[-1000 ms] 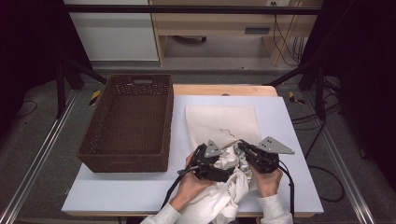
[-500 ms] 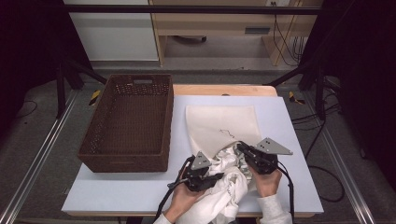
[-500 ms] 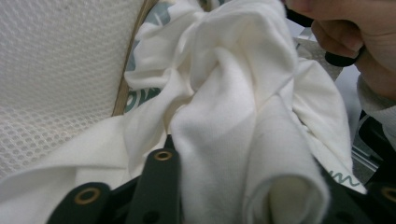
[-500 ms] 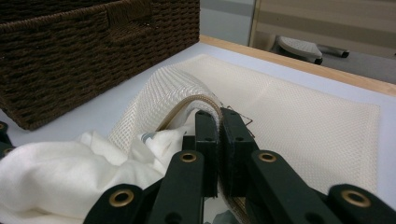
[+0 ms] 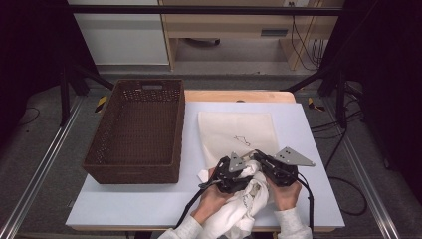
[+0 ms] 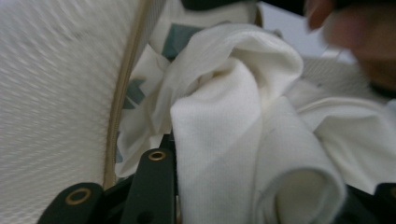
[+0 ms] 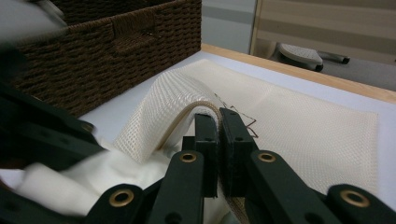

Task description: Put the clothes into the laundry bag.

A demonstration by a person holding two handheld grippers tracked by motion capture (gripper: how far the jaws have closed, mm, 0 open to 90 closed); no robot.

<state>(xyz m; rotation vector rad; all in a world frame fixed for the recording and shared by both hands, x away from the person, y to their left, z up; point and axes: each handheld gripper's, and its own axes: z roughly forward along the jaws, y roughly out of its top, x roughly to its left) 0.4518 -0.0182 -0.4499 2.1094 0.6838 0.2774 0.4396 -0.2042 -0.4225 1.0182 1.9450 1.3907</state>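
Note:
A cream mesh bag (image 5: 234, 130) lies flat on the white table (image 5: 308, 124), its near edge lifted. My right gripper (image 5: 260, 162) is shut on that lifted edge; in the right gripper view the jaws (image 7: 218, 116) are pressed together over the mesh bag (image 7: 299, 121) hem. A crumpled white garment (image 5: 239, 214) is bunched at the front edge between both hands. My left gripper (image 5: 238, 172) is shut on a thick fold of the white garment (image 6: 224, 116), right at the mesh bag (image 6: 51, 93) opening. The garment (image 7: 93, 182) sits just under the raised mesh.
A dark brown wicker basket (image 5: 134, 129) stands on the left half of the table, close beside the bag; the basket (image 7: 93, 51) wall is near my right gripper's left. Cables trail from both grippers over the front edge. Bare table lies to the right of the bag.
My left gripper drew back toward the front edge with the garment, then came forward and right again to the bag's lifted edge. The right gripper has stayed put, holding the mesh.

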